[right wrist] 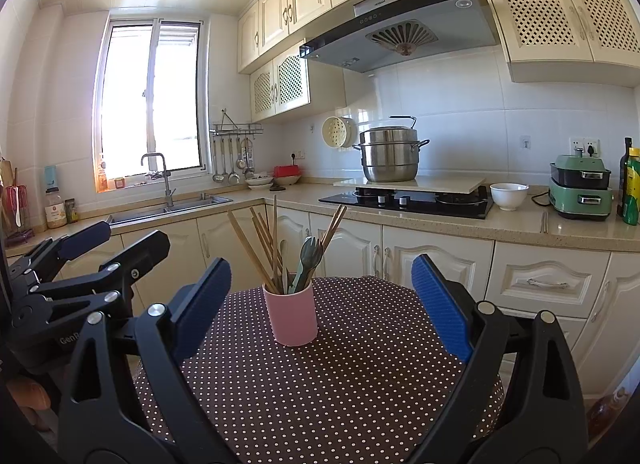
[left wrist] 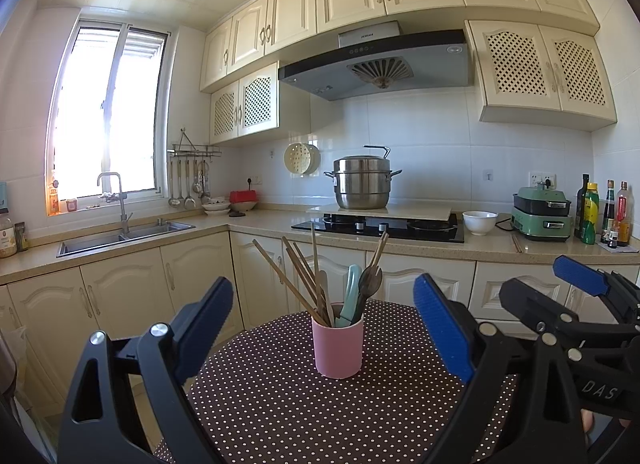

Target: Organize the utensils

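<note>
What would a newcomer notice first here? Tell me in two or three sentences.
First, the pink cup standing in the middle of the dotted tablecloth, bristling with chopsticks and a teal utensil. Next, the open left gripper and open right gripper, which frame the cup from either side without touching it. Behind, the steel pot sits on the stove under the hood.
</note>
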### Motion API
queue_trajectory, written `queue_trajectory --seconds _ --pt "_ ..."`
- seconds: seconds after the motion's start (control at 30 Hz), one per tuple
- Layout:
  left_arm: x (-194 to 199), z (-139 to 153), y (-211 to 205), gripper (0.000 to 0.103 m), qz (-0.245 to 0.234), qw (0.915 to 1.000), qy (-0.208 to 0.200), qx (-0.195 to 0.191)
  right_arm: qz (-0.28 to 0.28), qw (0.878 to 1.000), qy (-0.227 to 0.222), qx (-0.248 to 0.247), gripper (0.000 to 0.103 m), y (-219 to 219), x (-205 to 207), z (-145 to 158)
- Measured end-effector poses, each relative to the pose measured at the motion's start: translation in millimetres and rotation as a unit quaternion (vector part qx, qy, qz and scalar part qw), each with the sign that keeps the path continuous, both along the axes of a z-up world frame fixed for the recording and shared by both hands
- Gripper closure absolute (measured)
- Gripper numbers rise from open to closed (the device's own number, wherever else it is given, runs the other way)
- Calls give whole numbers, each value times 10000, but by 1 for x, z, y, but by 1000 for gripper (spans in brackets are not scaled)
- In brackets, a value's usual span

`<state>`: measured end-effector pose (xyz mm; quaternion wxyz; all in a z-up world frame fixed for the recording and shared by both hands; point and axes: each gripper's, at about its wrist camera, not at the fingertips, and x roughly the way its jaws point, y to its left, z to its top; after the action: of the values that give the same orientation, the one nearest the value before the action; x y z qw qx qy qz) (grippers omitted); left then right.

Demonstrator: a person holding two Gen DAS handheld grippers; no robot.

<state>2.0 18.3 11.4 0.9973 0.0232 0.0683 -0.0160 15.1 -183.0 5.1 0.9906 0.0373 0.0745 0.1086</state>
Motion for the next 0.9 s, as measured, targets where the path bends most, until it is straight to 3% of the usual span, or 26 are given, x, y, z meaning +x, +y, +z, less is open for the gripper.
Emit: queue_trajectory --seconds 0.9 --pt "7 2 -1 13 17 10000 73 18 23 10000 82 44 13 0 6 -1"
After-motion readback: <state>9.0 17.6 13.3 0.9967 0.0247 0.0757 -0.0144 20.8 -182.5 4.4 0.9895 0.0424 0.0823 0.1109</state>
